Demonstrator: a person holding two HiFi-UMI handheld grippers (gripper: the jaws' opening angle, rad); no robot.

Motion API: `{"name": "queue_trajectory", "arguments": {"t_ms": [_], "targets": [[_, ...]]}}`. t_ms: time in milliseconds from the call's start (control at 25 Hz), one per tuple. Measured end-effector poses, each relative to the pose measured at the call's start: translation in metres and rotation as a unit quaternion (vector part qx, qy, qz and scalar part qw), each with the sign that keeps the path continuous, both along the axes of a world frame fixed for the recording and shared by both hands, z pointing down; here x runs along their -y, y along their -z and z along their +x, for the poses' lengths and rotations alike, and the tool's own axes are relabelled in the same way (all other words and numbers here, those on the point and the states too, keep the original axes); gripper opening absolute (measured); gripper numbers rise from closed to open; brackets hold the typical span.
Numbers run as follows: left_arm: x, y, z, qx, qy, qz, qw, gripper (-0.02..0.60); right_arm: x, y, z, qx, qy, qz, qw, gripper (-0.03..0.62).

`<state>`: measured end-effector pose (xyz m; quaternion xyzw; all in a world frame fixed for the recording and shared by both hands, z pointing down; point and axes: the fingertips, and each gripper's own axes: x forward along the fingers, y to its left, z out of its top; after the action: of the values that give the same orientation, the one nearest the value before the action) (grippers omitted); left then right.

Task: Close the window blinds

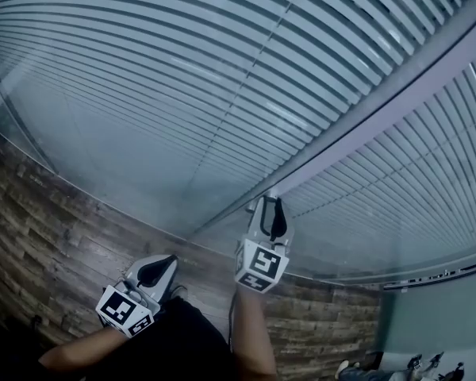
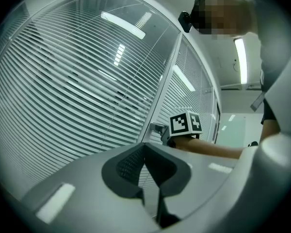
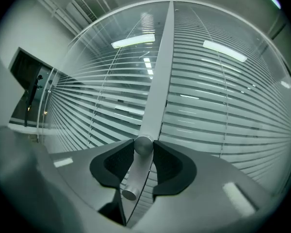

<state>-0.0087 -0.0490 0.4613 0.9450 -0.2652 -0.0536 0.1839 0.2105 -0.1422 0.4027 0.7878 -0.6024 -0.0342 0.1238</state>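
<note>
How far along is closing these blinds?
Done: the right gripper is clamped on the round knob on the window post. In hand: working that knob. To do: the slats show gaps, so they are not shut yet. The left gripper is idle, empty.

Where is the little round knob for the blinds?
In the right gripper view, the knob is pinched in the right gripper, sticking out of the grey post between two blinds.
</note>
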Motion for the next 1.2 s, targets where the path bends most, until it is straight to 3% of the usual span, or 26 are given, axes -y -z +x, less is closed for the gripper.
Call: {"name": "queue_trajectory", "arguments": {"t_ms": [360, 520, 640, 720, 760, 840, 1000, 1200], "targets": [[0.006, -0.001, -0.006, -0.001, 0.021, -0.004, 0.9998, -0.002, 0.0, -0.004, -0.002, -0.101, 0.003, -0.033, 0.994, 0.127], [0.01, 0.002, -0.006, -0.001, 0.021, 0.003, 0.9998, -0.002, 0.001, -0.005, -0.004, -0.107, 0.011, -0.034, 0.994, 0.127], [0.014, 0.008, -0.004, -0.001, 0.022, 0.014, 0.9996, -0.002, 0.004, -0.007, -0.002, -0.064, 0.02, -0.027, 0.997, 0.132], [0.017, 0.013, -0.003, 0.001, 0.025, 0.022, 0.9995, -0.002, 0.006, -0.008, 0.001, 0.007, 0.028, -0.01, 1.0, 0.151], [0.018, 0.015, -0.003, 0.002, 0.026, 0.025, 0.9993, -0.002, 0.005, -0.01, 0.003, 0.044, 0.033, -0.001, 0.998, 0.191], [0.018, 0.017, -0.005, 0.003, 0.029, 0.029, 0.9992, -0.002, 0.002, -0.014, 0.003, 0.087, 0.047, 0.009, 0.995, 0.19], [0.015, 0.011, -0.01, 0.002, 0.027, 0.033, 0.9991, -0.002, -0.002, -0.019, -0.004, 0.125, 0.057, 0.025, 0.99, 0.175], [0.009, 0.002, 0.006, 0.016, -0.002, 0.052, 0.9985, -0.002, -0.005, -0.021, 0.0, 0.153, 0.036, 0.054, 0.986, 0.135]]}}
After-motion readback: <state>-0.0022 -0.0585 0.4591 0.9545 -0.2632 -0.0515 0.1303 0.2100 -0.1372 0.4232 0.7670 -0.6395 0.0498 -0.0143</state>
